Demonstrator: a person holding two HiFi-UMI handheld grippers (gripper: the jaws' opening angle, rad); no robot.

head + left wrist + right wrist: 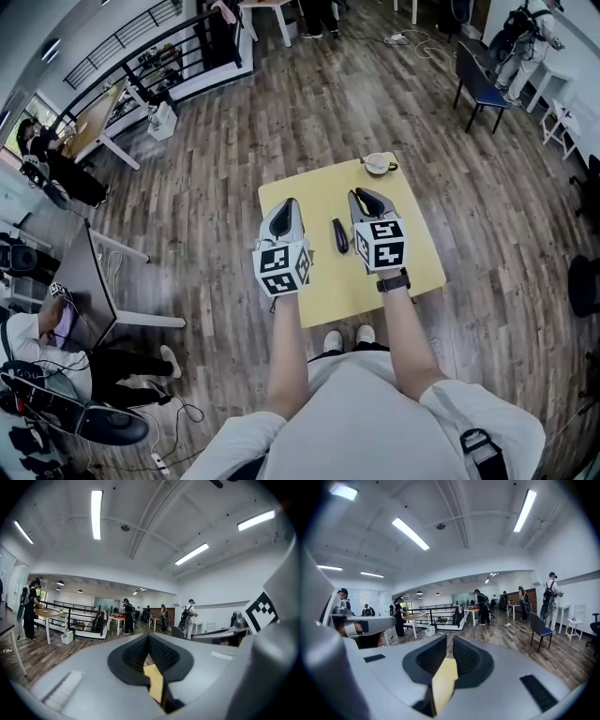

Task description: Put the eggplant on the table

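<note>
A dark purple eggplant [338, 234] lies on the small yellow table [309, 190], between my two grippers and apart from both. My left gripper [292, 202] is held above the table to the eggplant's left; in the left gripper view its jaws [149, 639] meet at the tips with nothing in them. To the eggplant's right, my right gripper [366, 194] also hangs over the table. In the right gripper view its jaws [450, 641] stand a narrow slit apart and empty. Both gripper views look level across the room, and the eggplant is in neither.
A white bowl [379, 164] sits at the table's far edge. A blue chair [480, 86] stands far right on the wooden floor. A grey desk [89, 277] and a seated person are at the left. Several people stand at distant tables [480, 606].
</note>
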